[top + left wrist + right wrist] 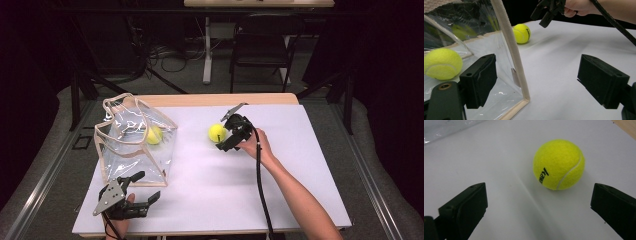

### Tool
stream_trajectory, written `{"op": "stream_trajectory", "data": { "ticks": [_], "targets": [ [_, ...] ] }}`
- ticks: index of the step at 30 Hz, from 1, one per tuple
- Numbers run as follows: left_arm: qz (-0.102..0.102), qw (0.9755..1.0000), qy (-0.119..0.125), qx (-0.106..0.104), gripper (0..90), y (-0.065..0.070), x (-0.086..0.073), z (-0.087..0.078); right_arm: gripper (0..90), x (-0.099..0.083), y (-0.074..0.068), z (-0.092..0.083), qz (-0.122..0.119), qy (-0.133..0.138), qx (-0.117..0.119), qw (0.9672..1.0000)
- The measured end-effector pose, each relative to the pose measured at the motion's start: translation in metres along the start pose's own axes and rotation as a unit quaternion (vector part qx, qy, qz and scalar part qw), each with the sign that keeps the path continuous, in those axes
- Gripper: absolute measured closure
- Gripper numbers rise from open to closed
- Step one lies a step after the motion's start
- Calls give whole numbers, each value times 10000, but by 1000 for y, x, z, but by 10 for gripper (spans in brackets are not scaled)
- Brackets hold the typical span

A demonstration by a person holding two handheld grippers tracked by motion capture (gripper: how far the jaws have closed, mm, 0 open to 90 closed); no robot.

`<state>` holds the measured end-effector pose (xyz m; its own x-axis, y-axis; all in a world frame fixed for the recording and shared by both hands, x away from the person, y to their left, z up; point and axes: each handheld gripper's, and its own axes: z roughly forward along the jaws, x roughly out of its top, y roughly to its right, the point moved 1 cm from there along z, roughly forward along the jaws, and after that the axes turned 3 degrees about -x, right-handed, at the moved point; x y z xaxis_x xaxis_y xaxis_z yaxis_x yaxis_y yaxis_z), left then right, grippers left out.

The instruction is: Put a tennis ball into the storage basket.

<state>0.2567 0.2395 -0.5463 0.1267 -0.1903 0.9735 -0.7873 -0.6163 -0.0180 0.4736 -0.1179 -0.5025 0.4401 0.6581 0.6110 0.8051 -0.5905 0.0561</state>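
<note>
- Closing in on the loose tennis ball (pixel 558 164), I hold my right claw (pixel 231 132) wide open and empty, its jaws standing either side of the ball but not yet touching it; the ball rests on the white counter (pixel 280 170) near the middle, just right of the clear bag (pixel 137 142).
- My left claw (pixel 134 192) hangs open too, gripping nothing, low at the counter's near-left edge with one jaw just beside the bag's tan-trimmed corner (pixel 522 82).
- Risk, as I judge it: a ball on a smooth sheet rolls at the lightest nudge. If one jaw arrives first, it could skitter toward the far edge.
- Risk: closing too high on the sphere may squeeze it out downward rather than hold it.
- Risk: the bag is soft film and looks slumped; with its mouth not held open, a carried ball could strike the rim and bounce off, or my left claw could drag the bag.
- Count: two tennis balls, one loose, one already inside the bag (pixel 154 135); one bag; two claws.
</note>
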Motion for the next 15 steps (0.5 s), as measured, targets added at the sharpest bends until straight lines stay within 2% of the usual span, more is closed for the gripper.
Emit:
{"op": "stream_trajectory", "data": {
  "ticks": [2, 4, 7, 15],
  "targets": [
    [2, 10000, 1, 4, 156, 0, 0, 0, 4, 0, 1, 2, -8, -20, -15, 10000],
    [3, 10000, 5, 9, 156, 0, 0, 0, 3, 1, 3, 3, 84, -56, 74, 9999],
    [20, 10000, -5, 8, 156, 0, 0, -1, 3, 5, 7, 3, 112, 2, 41, 9999],
    [16, 10000, 0, 13, 156, -1, 0, -1, 3, 9, 8, 11, 119, -66, -2, 9999]
  ]
}}
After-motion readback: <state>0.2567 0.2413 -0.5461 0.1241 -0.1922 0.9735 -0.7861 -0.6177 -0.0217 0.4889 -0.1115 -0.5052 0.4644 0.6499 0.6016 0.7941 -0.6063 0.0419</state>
